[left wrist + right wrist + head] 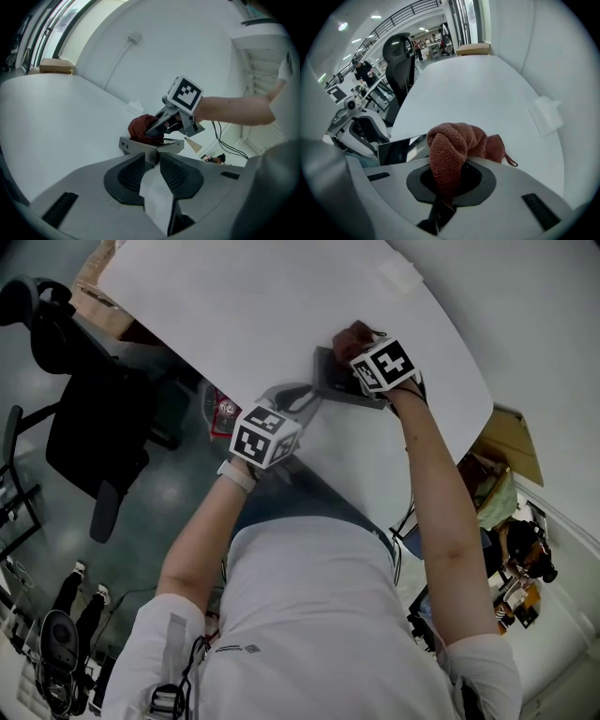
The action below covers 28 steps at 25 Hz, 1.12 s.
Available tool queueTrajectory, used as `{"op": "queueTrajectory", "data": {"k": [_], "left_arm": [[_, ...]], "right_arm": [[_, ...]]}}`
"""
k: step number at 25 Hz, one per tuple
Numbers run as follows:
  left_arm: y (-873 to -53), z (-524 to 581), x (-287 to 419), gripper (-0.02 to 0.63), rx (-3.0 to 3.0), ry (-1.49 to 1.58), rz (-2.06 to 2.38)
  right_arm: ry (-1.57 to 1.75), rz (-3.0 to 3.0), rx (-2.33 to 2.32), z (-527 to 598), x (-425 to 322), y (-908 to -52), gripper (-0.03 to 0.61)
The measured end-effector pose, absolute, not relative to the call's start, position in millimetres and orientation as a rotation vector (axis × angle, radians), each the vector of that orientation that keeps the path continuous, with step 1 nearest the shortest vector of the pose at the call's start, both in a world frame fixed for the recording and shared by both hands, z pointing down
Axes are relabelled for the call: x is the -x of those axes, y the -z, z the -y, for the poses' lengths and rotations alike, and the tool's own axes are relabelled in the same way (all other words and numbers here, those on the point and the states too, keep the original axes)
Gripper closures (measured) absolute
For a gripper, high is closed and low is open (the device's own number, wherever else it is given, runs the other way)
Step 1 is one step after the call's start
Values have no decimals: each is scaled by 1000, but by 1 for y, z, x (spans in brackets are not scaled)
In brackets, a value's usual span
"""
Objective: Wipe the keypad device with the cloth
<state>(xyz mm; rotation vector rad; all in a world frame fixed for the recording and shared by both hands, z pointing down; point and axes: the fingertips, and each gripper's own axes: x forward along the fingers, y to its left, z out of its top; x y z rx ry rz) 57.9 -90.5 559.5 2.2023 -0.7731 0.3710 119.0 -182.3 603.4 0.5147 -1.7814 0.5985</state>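
Two grippers: we hold one in each hand, both working just inside the near edge of the smooth white tabletop (pixel 281 296).
Keypad device: the grey, flat, boxy plastic keypad device (pixel 140 146) lies close to that near edge. It has a dark glossy face and hard square corners.
Cloth: the rust-red terry cloth (pixel 452 140) is bunched into a soft knobbly wad and rests on top of the device. A small hanging loop (pixel 512 161) trails from one corner.
Left gripper (pixel 152 161): its fingers (pixel 129 176) are closed on a pale flat piece that fills the gap between them. We take this for the device's near corner, pinned to steady it.
Right gripper (pixel 447 187): its fingers are clamped on a fold of the cloth, which hangs over them and points steeply down at the device.
Risk, cloth: we grip only one fold, so drag across the face could pull it free or unroll the wad.
Risk, device: hard plastic on a slick tabletop should slide easily. If the left pinch gives under a hard stroke, the unit could pivot or skate toward the near edge.
Risk, snagging: the terry pile or the loop could catch on keys or a corner.
Risk, pressure: pushing down hard might press the keys.
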Motion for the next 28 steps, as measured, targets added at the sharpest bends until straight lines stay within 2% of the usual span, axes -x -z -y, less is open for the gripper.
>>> {"op": "queueTrajectory", "data": {"k": [13,20,24,28], "left_arm": [[-560,89,-56,517,-2199,-370,775],[-560,89,-55,517,-2208,-394,801],[-561,87,-55,517,-2189,-390,816],[-564,89,-54,517,-2187,-409,822]], "right_arm": [[-593,1955,-411,157,-82,-583,538],[-574,1996,-519,145,-146,-535,538],[-573,1925,-510,119,-181,-541,538],[-639,1939,-559,114,-185,-547,538]]}}
